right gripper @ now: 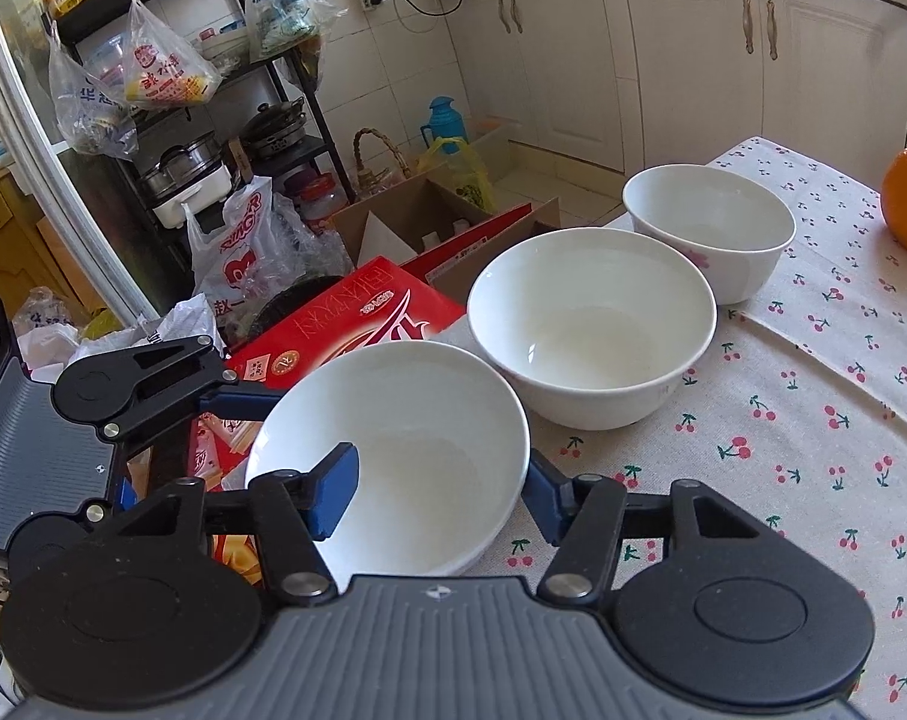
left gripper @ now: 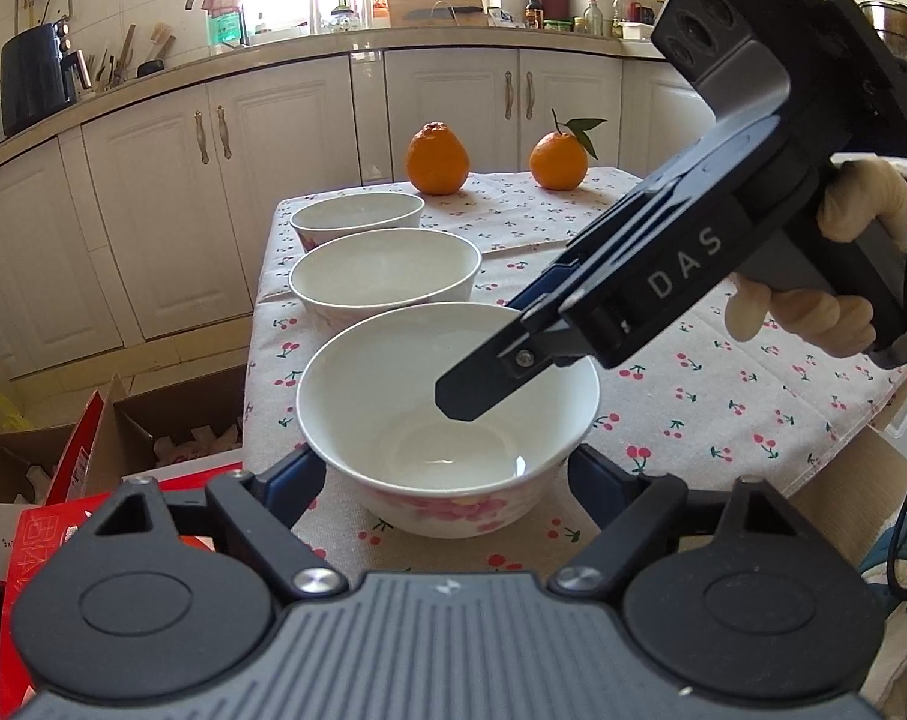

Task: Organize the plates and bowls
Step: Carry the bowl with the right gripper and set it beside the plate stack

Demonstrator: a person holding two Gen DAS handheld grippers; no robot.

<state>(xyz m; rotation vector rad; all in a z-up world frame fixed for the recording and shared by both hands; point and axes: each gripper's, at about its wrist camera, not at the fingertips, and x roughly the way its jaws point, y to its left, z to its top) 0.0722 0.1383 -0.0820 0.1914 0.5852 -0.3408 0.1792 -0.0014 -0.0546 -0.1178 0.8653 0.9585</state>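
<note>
The right gripper [right gripper: 435,492] has its jaws clamped on the rim of the near bowl [right gripper: 405,438], one finger inside and one outside. The left gripper [left gripper: 447,480] has wide jaws on both sides of that bowl; I cannot tell if they touch. The bowl sits at the counter [left gripper: 723,396] edge, with two more bowls [left gripper: 387,276] lined up behind.
</note>
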